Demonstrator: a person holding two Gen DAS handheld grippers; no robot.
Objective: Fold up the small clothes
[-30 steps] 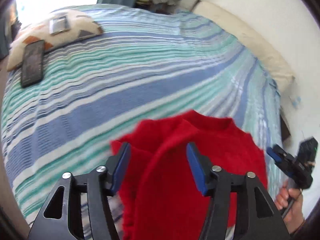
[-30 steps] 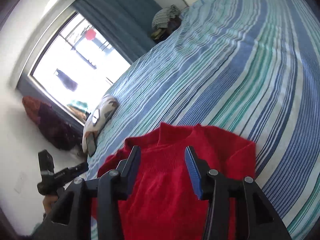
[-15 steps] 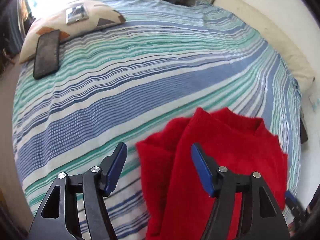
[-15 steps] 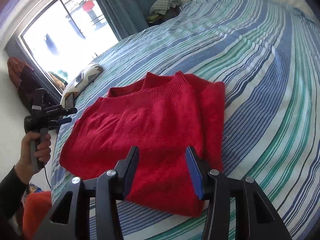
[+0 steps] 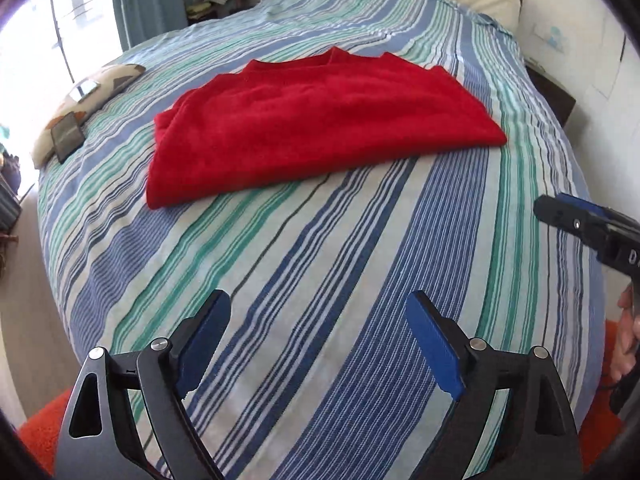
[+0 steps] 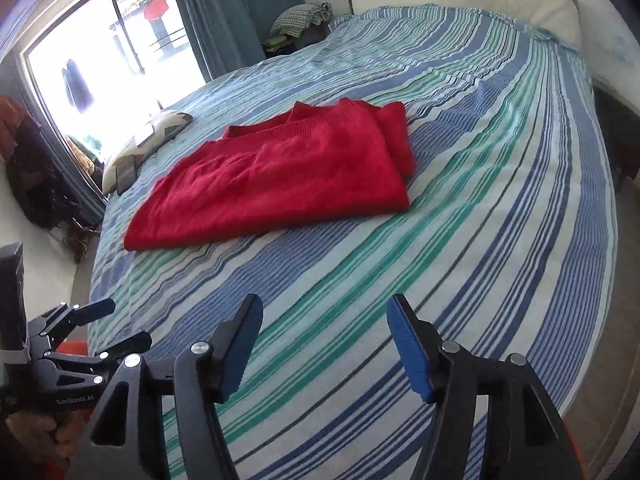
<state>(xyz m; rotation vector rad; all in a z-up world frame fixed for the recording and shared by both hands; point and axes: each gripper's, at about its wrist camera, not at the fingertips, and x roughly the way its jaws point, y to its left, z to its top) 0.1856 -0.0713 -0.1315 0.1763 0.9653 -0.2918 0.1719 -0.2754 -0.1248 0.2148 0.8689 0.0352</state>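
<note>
Grippers, left & right, now pulled back w/ jaws wide and empty, vs. over the folded red knit sweater 1 s ago, so fold prob. done on striped blue-green bedsheet.

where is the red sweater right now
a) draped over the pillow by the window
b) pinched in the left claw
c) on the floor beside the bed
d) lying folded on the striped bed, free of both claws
d: the red sweater lies folded on the striped bed, while the left claw and right claw are both open and empty, well short of it.
</note>
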